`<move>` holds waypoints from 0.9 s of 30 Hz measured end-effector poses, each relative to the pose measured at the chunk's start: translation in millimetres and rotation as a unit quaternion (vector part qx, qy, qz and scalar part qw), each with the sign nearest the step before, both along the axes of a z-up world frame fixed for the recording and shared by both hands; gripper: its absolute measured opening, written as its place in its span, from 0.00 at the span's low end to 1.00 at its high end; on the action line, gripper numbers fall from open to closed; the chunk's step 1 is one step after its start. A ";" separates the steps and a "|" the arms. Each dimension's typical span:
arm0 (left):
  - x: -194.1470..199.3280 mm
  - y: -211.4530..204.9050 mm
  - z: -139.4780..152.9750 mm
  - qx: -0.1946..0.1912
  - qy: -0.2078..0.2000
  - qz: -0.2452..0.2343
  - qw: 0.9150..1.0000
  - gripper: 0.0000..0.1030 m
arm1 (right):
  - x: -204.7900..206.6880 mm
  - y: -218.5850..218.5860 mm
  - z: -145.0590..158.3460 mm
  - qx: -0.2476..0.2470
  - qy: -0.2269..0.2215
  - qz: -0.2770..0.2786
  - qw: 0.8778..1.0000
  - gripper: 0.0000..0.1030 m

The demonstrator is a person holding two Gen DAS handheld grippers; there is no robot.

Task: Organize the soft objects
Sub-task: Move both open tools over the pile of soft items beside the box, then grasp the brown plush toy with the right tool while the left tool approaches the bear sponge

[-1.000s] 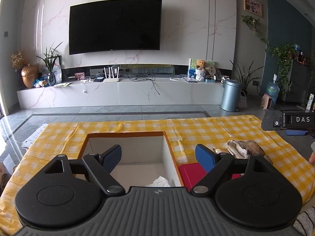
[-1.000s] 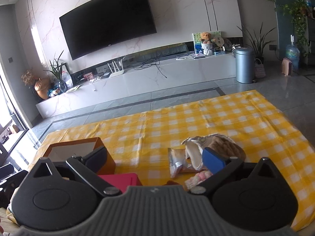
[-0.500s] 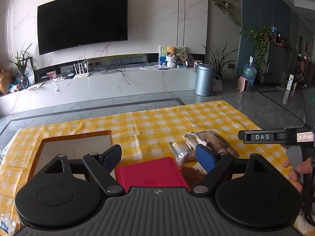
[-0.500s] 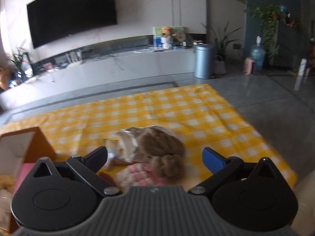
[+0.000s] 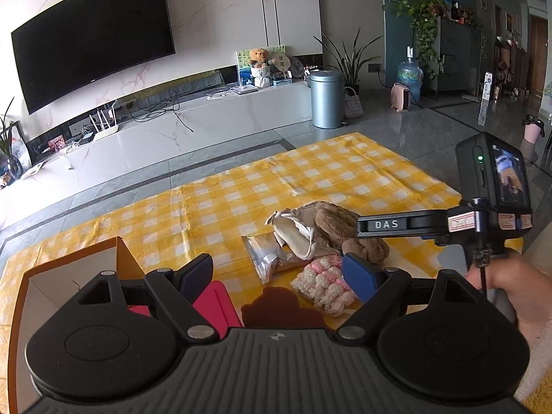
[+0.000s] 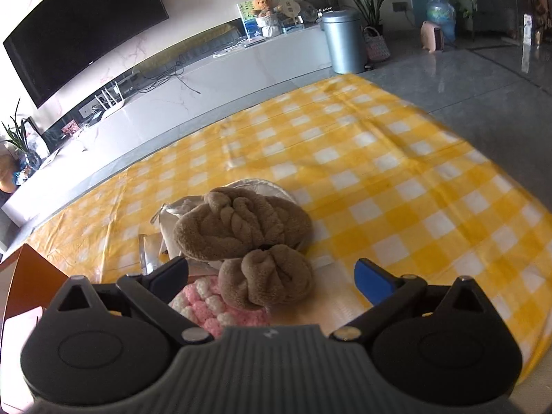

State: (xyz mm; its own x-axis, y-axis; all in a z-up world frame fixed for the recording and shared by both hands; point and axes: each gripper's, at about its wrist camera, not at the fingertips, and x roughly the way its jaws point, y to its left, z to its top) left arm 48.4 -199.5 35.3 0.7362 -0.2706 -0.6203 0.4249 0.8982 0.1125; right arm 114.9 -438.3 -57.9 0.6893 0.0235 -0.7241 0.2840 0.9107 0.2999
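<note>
A heap of soft things lies on the yellow checked cloth (image 5: 310, 179): a brown plush twisted toy (image 6: 241, 227), a pink and white knitted piece (image 5: 324, 283), a cream fabric piece (image 5: 293, 231) and a silver foil pouch (image 5: 265, 255). My right gripper (image 6: 272, 272) is open and hovers just over the brown plush, its fingers either side of the plush's near lobe. My left gripper (image 5: 276, 272) is open and empty, above a dark brown object (image 5: 279, 310) and the knitted piece. An orange cardboard box (image 5: 69, 262) stands at the left, with a red flat object (image 5: 214, 303) beside it.
The right gripper's body and camera (image 5: 493, 186) reach in from the right in the left wrist view, with the hand (image 5: 510, 286) below. Beyond the cloth are grey floor, a white TV console (image 5: 172, 120) and a grey bin (image 5: 326, 98). The cloth's right edge (image 6: 500, 158) is near.
The left gripper swung right from over the box toward the heap. The right gripper moved right and down, closing in on the brown plush. Both stayed open.
</note>
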 end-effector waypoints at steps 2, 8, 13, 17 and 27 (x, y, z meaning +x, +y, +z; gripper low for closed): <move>3.2 -4.3 -4.1 0.010 0.004 -0.008 1.000 0.96 | 13.0 0.1 -11.8 0.014 0.000 0.005 1.000 0.98; 8.8 -6.8 -13.4 0.061 0.014 0.003 0.998 0.96 | 45.3 7.1 -43.0 0.014 0.052 0.010 0.999 0.98; 6.9 1.6 -12.5 0.064 0.024 0.006 0.998 0.96 | 56.6 11.2 -52.2 -0.008 0.066 0.020 0.998 0.97; 11.1 2.9 -15.1 0.061 0.041 0.005 0.997 0.96 | 53.4 5.0 -52.5 0.006 0.067 0.013 0.998 0.77; 17.2 -13.3 -21.2 0.077 0.094 -0.004 0.993 0.96 | 39.2 -2.8 -35.8 0.015 0.051 0.011 0.999 0.59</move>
